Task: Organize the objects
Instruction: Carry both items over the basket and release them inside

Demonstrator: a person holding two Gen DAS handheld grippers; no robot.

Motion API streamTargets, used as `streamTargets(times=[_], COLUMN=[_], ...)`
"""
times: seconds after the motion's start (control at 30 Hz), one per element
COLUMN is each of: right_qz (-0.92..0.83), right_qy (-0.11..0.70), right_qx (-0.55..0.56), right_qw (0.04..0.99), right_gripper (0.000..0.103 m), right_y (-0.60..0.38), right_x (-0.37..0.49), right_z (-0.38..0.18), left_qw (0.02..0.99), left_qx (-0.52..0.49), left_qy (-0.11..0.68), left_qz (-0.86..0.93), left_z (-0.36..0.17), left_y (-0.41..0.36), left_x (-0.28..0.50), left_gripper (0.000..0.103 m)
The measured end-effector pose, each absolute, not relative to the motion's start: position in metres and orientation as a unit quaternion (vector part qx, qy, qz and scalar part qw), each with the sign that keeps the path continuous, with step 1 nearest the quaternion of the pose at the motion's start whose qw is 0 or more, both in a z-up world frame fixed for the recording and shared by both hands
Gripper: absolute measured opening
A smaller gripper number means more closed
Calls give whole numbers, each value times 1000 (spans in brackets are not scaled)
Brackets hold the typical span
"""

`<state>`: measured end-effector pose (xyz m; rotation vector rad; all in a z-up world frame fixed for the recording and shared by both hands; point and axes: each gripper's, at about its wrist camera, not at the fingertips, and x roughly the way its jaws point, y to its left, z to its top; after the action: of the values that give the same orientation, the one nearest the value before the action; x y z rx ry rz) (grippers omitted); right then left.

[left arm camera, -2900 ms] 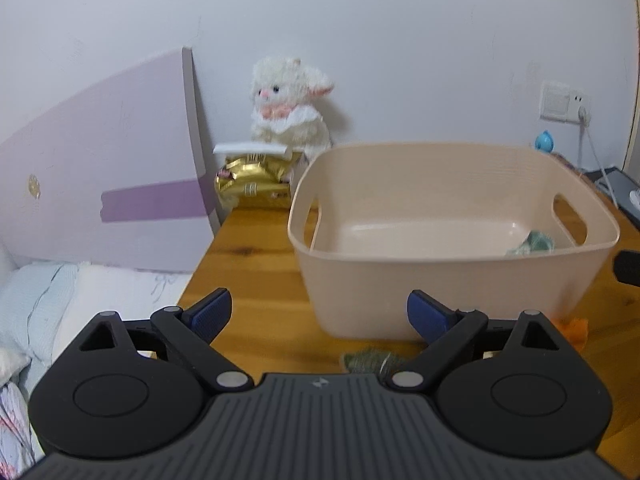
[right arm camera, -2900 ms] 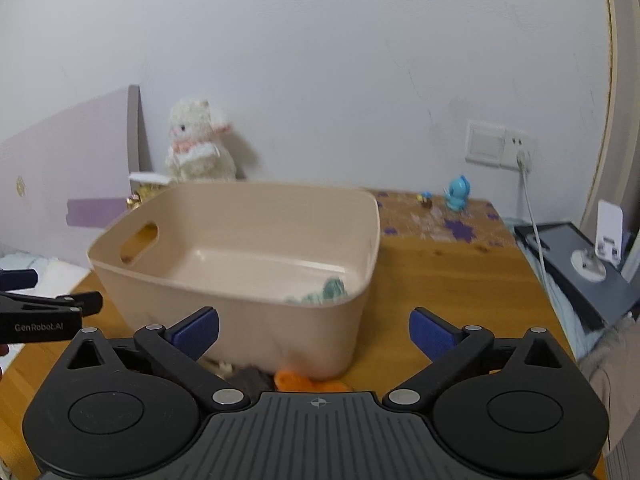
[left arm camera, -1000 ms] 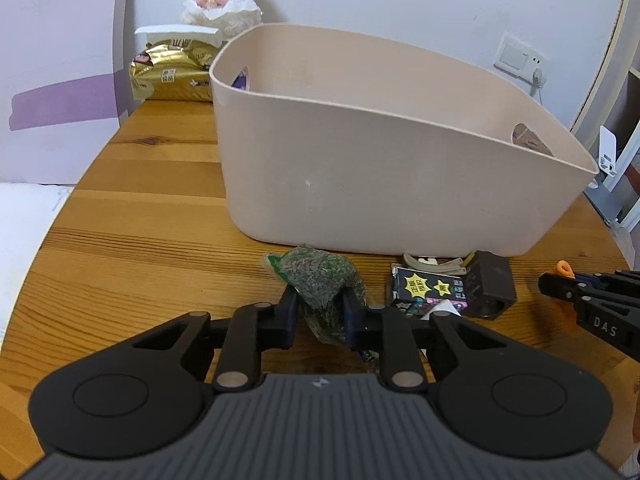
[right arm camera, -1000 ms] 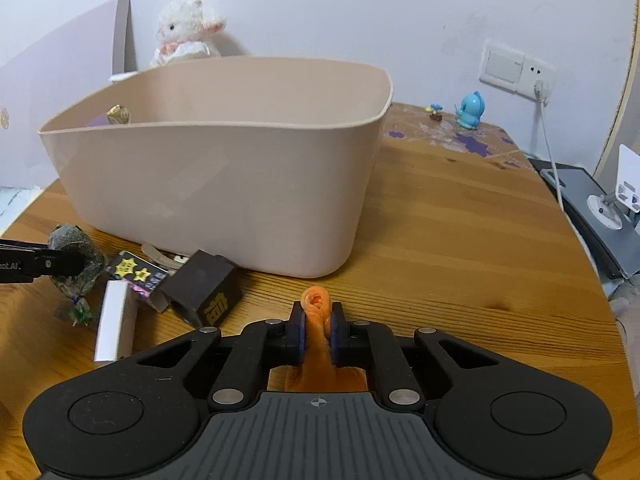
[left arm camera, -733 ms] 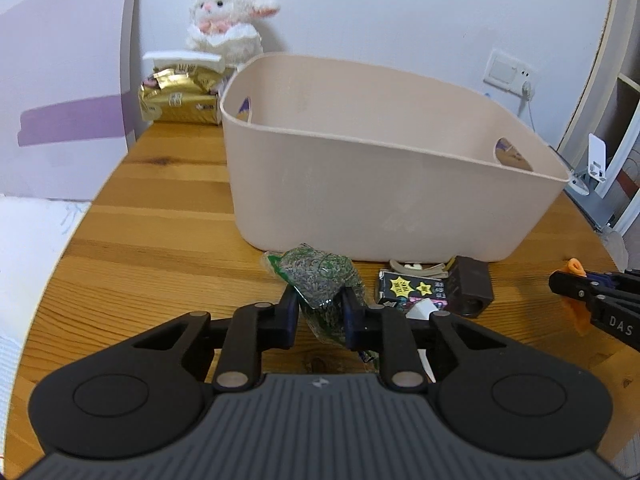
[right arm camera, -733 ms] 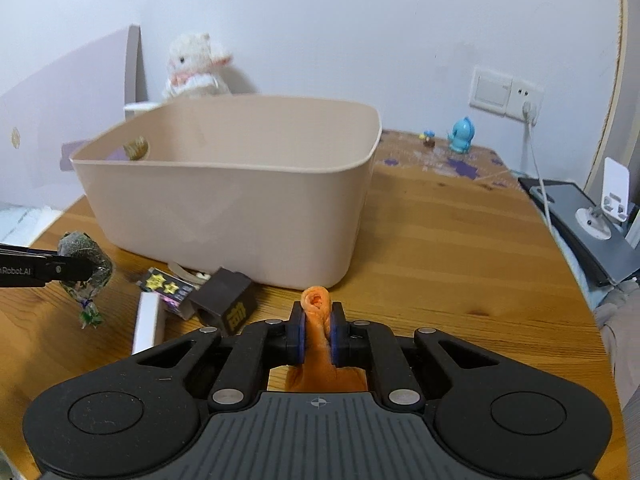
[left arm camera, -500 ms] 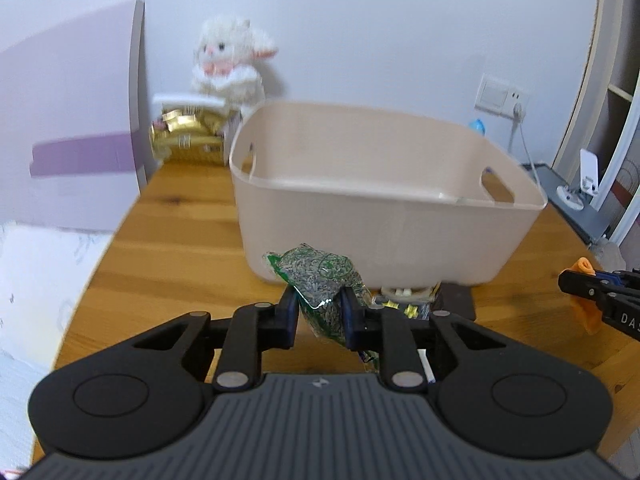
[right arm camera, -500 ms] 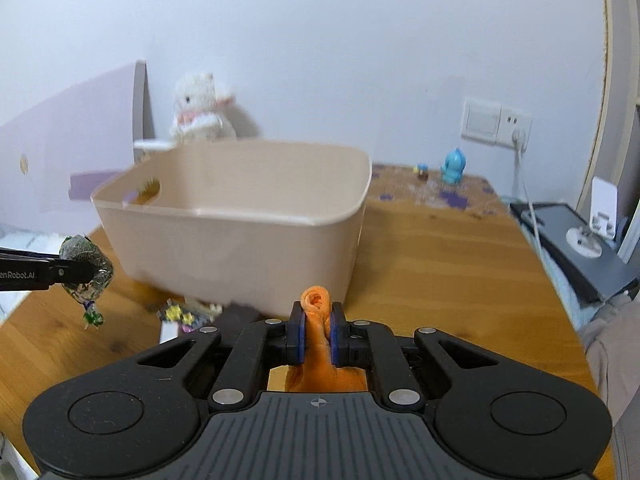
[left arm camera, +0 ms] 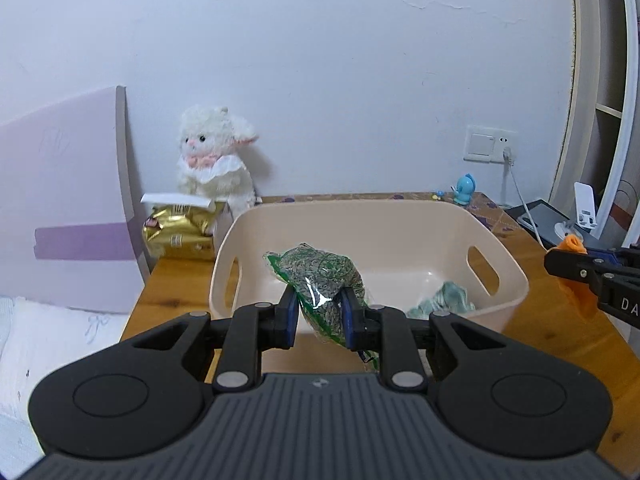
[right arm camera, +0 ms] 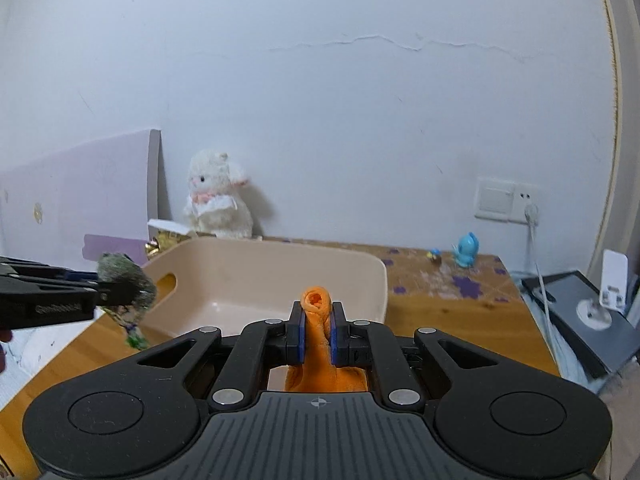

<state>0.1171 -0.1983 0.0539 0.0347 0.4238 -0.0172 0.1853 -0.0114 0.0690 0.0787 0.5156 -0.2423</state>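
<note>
My left gripper [left arm camera: 319, 312] is shut on a green packet [left arm camera: 320, 280] of dried bits, held in the air in front of the beige plastic basket [left arm camera: 248, 232]. A pale green crumpled item [left arm camera: 440, 298] lies inside the basket at its right end. My right gripper [right arm camera: 318, 334] is shut on an orange cloth piece [right arm camera: 316, 332], raised above the near side of the basket [right arm camera: 360, 272]. In the right wrist view the left gripper [right arm camera: 100, 292] comes in from the left with the green packet [right arm camera: 128, 284]. In the left wrist view the right gripper [left arm camera: 560, 266] with the orange cloth piece [left arm camera: 574, 280] enters from the right.
A white plush lamb [left arm camera: 214, 160] and a gold snack bag [left arm camera: 180, 232] stand behind the basket on the wooden table [left arm camera: 540, 320]. A lilac board [left arm camera: 60, 200] leans at the left. A blue bird figurine [right arm camera: 464, 256], wall socket [right arm camera: 506, 200] with cable and a dark device [right arm camera: 580, 312] are at the right.
Both grippers closed on their objects down at the table and have lifted them: the green packet and the orange cloth now hang above basket height. The small items in front of the basket are out of view.
</note>
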Motion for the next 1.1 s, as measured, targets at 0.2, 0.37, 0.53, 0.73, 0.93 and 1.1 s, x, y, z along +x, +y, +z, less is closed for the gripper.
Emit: streamTargets(times=[0.2,0.37,0.53,0.73,0.93,1.1], right_qz=[-3,-5,-6,-7,-9,-16], right_qy=[216,236,261,288,277,254], right_qx=[19,17,22,28,42,59], right_qw=[976,972,965,957,960,965], right_gripper=[11,11,11,31,60,89], right_y=[-194,-192,-193,-197,-203,-208], right_x=[153,181,199,206,193,174], right_z=[49,32,16,1,6,19], left_qw=[956,954,947,938,942,951], left_qx=[43,50,59,68,58,67], left_qy=[268,280,304,331,323,298], left_qz=[-108,-89,-83,-83,-75,-58], left_z=[62,49,30,11,17,32], left_y=[-26,-36,-43,-45,-42,-42], left_x=[222,250,271,280,268,250], left_gripper=[24,24,24,25,60,78])
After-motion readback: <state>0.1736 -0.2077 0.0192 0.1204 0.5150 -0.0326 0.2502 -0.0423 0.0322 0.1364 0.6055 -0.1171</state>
